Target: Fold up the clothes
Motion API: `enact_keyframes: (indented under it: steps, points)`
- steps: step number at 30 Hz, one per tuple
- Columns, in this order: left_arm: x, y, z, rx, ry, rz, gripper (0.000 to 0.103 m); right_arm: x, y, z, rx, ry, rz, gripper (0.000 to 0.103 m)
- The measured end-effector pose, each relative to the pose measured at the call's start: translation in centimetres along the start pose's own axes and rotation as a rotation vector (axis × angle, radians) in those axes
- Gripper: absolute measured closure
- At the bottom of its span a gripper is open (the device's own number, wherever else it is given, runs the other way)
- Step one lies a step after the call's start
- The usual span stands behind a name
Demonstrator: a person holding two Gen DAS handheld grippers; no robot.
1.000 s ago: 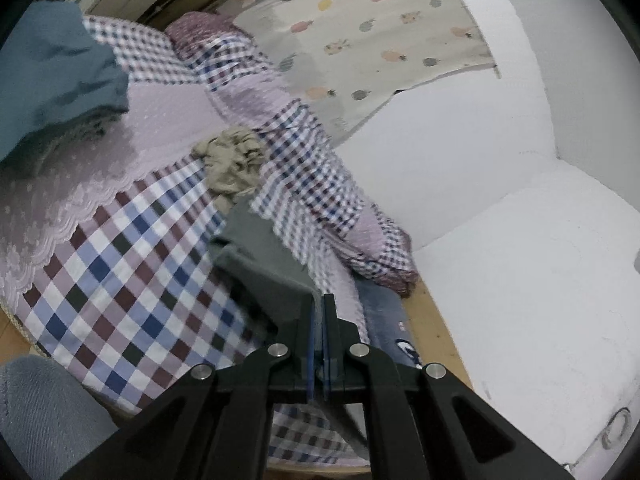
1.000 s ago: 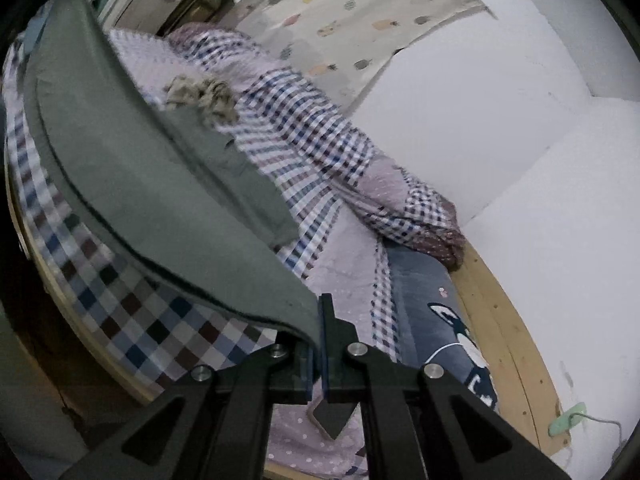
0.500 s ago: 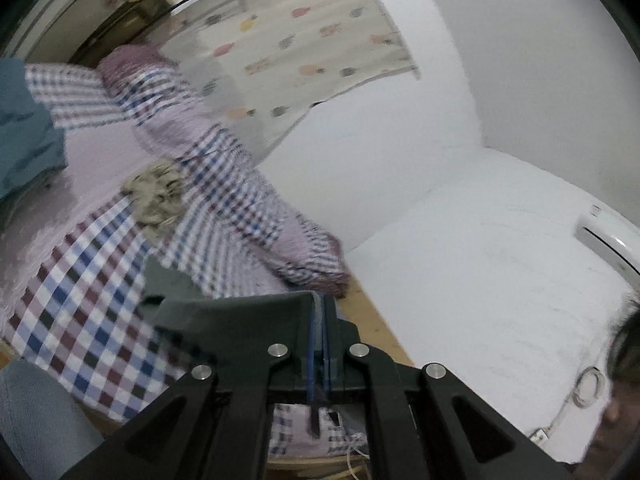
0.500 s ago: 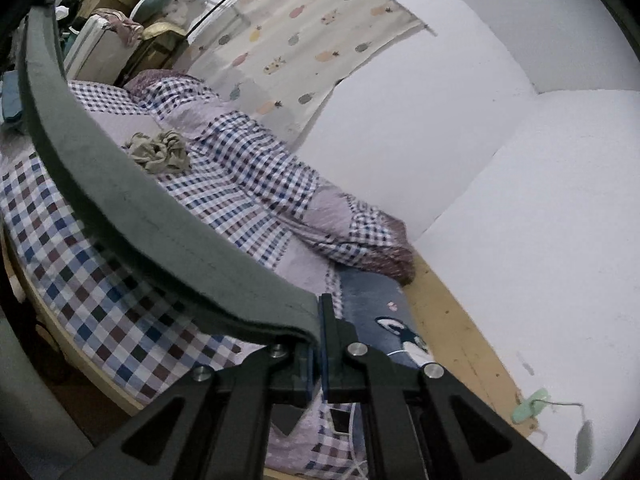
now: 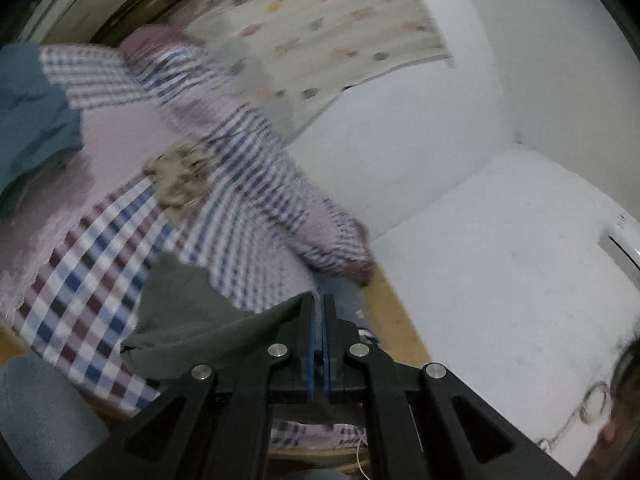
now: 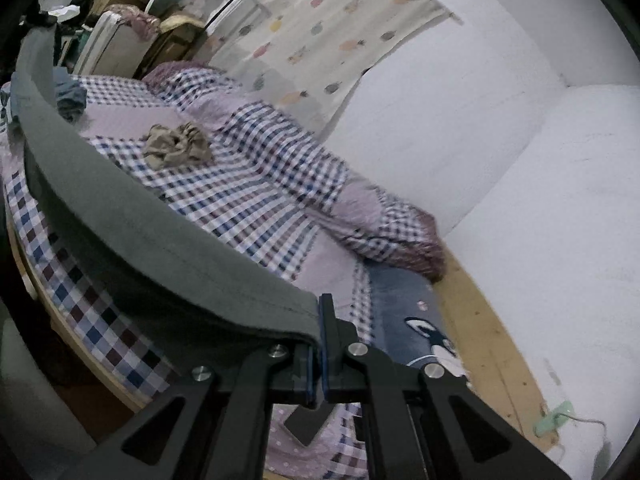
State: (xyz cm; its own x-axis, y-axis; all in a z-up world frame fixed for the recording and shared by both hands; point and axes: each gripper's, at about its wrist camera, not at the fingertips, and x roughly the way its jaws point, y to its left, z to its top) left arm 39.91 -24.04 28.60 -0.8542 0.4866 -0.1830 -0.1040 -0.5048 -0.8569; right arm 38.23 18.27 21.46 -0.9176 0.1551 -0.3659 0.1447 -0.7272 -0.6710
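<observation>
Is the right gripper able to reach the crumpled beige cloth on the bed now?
Probably not yet. The right gripper is shut on the grey garment, which stretches between it and the beige cloth; it would need to release first.

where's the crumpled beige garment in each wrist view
Left wrist: the crumpled beige garment lies left of centre, upper half, blurred, on the checked bedspread.
Right wrist: the same garment lies upper left, sharp, above the dark green garment stretched across the view.
Shared landmark: the fruit-print curtain hangs behind the bed in both.
</observation>
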Motion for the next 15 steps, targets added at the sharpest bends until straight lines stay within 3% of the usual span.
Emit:
enact_keyframes:
  steps: [7,15]
  points:
    - [6.5,2.2,2.4,-0.055,0.072,0.110,0.102,8.6,0.1,1.7,-0.013,0.065,0.099,0.103]
    - [16.3,6.0,6.6,-0.072,0.126,0.264,0.102,21.1,0.8,4.3,-0.041,0.187,0.239,0.103]
